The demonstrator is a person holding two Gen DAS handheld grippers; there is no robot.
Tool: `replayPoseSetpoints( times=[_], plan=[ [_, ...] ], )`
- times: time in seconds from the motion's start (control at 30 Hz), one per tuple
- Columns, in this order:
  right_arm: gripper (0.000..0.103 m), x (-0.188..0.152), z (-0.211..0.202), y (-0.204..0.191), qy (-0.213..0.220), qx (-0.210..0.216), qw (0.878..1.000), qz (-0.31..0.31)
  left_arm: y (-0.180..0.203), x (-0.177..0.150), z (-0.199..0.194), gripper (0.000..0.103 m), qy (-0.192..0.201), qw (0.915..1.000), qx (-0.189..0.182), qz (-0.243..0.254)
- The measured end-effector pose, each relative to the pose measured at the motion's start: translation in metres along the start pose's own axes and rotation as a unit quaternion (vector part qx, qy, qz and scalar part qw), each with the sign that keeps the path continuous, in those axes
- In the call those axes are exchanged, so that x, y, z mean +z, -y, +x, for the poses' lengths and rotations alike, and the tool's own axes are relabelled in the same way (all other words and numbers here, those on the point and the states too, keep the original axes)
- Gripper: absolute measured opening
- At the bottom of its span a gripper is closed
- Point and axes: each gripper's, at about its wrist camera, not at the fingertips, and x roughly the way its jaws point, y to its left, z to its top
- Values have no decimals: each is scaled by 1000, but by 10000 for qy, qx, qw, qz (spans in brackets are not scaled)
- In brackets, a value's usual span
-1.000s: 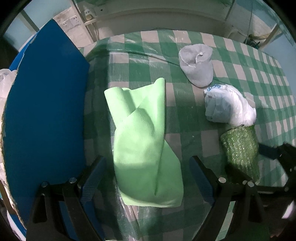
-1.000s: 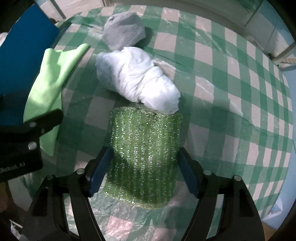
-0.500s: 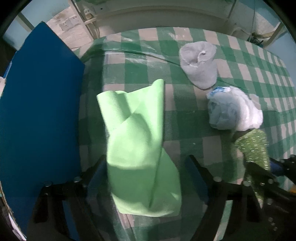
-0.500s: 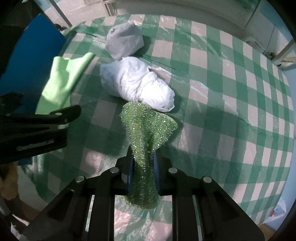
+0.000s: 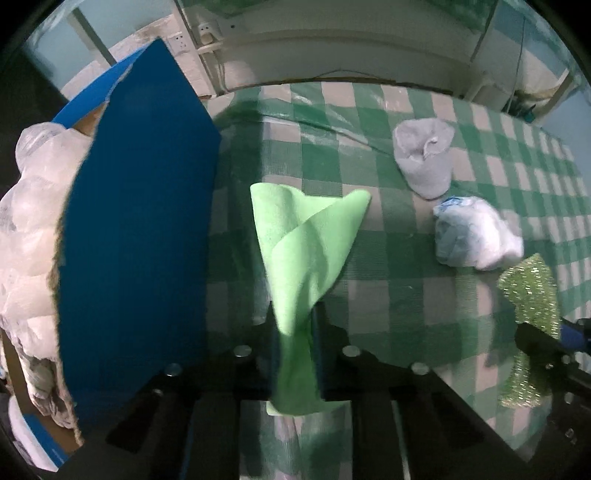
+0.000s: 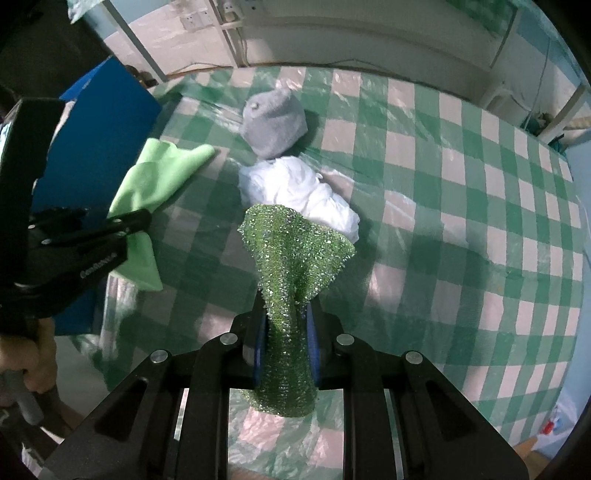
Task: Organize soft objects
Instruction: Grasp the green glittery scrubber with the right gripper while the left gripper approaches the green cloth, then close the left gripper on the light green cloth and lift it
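Tabletop: covered in green-and-white check under clear plastic film.
Blue board: upright at 9 o'clock, off the tabletop's edge.
Wall sockets: white, toward 11 o'clock.
Wall: pale, at 12 o'clock.

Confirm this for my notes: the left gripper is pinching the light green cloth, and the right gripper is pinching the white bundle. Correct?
Not quite. The right gripper is pinching the sparkly green scrubbing cloth, as the right wrist view shows; the white bundle lies untouched on the table beyond it. The left gripper is indeed pinching the light green cloth.
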Motion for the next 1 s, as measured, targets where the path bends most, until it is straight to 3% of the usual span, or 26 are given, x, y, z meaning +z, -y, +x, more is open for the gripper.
replayPoseSetpoints(
  times=[0.5, 0.63, 0.67, 0.7, 0.73, 0.8, 0.9, 1.0],
  plan=[
    [18, 6, -43, -7, 440, -51, 9989, -121, 12, -16, -64, 11, 624, 9976, -166, 267],
    [18, 6, -53, -8, 541, -45, 9985, -105, 10, -15, -70, 11, 580, 9978, -231, 206],
    [18, 6, -54, -8, 546, -42, 9985, -97, 9, -21, -68, 13, 515, 9982, -260, 180],
    [18, 7, -53, -9, 548, -40, 9985, -85, 10, -23, -60, 23, 443, 9985, -297, 147],
    [18, 8, -52, -9, 558, -31, 9984, -76, 9, -22, -56, 39, 392, 9986, -356, 92],
    [17, 7, -53, -10, 557, -33, 9984, -83, 10, -23, -48, 56, 358, 9985, -406, 27],
    [17, 7, -51, -9, 526, -47, 9986, -93, 14, -20, -39, 57, 316, 9989, -327, 111],
    [17, 7, -50, -8, 507, -41, 9987, -86, 18, -18, -29, 69, 197, 9993, -281, 158]
  ],
)
